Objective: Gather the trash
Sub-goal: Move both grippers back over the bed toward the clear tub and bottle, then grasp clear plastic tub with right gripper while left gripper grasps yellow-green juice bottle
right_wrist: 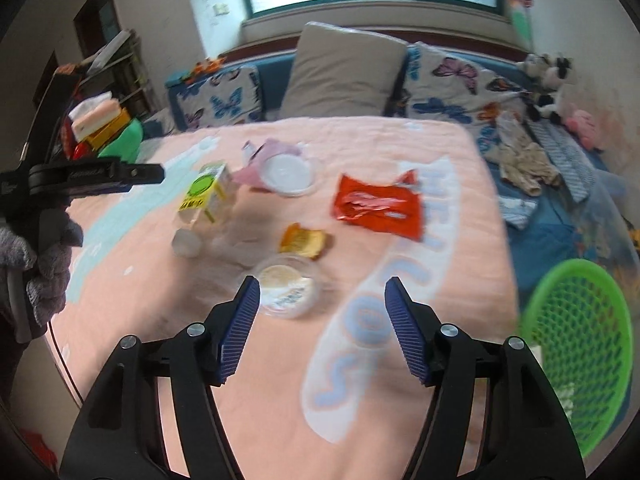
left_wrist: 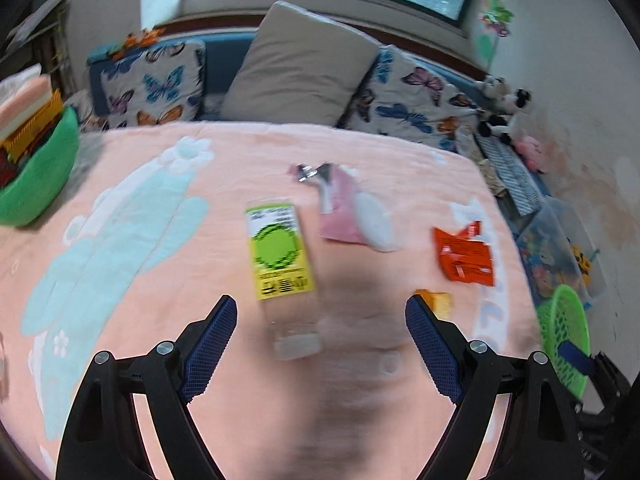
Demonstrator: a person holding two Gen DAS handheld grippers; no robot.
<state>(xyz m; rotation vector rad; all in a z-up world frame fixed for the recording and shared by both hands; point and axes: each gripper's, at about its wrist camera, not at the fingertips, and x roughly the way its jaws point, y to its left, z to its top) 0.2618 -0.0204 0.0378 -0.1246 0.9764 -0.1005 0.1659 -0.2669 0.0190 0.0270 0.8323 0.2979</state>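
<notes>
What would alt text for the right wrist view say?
Open right gripper above a pink blanket strewn with trash: a small clear cup nearest, a red wrapper, a plastic bottle. A green basket sits at right.

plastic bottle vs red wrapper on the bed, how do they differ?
The plastic bottle is clear with a yellow-green label; the red wrapper is opaque red-orange. The bottle is a rigid body lying on its side with a white cap; the wrapper is flat, crumpled and torn open. The bottle lies left of the wrapper in the right wrist view. Both rest on the pink blanket, untouched by either gripper.
</notes>
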